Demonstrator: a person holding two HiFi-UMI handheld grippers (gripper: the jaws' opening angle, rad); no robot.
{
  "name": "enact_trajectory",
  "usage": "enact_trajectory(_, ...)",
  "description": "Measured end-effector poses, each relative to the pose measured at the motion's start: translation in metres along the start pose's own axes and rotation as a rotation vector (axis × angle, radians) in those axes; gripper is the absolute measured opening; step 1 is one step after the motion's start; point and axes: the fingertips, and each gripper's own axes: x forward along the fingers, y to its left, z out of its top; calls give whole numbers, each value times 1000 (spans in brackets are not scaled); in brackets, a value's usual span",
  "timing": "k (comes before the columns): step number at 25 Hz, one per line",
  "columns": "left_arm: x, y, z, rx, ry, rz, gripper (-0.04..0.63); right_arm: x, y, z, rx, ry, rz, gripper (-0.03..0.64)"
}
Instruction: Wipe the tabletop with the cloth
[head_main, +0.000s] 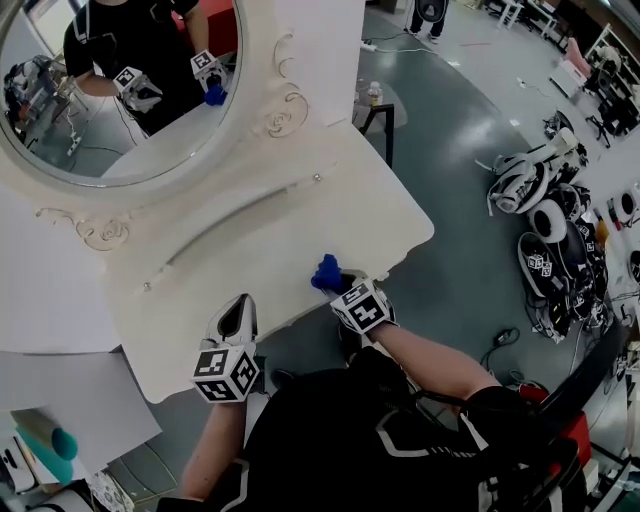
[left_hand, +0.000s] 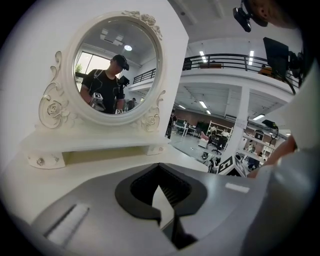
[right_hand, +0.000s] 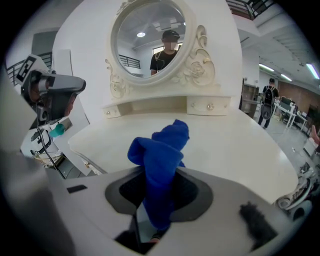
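A white dressing table (head_main: 250, 250) with an oval mirror (head_main: 120, 90) fills the head view. My right gripper (head_main: 337, 285) is shut on a bunched blue cloth (head_main: 326, 272) at the table's near right edge. The right gripper view has the cloth (right_hand: 160, 160) sticking up from between the jaws of that gripper (right_hand: 154, 222), above the white tabletop (right_hand: 235, 145). My left gripper (head_main: 237, 315) hovers over the near edge, left of the cloth. In its own view the left gripper (left_hand: 167, 212) has its jaws together with nothing between them.
The mirror's drawer shelf (left_hand: 95, 147) stands at the back of the tabletop. A black stool (head_main: 378, 120) is beyond the table's right end. Helmets and gear (head_main: 545, 215) lie on the floor to the right. A white board (head_main: 70, 390) and a teal object (head_main: 50, 440) are at lower left.
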Motion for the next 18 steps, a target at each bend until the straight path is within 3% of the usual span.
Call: enact_trajectory(18, 63, -49, 14, 44, 20, -75, 9, -43, -131, -23, 105, -16, -166, 124)
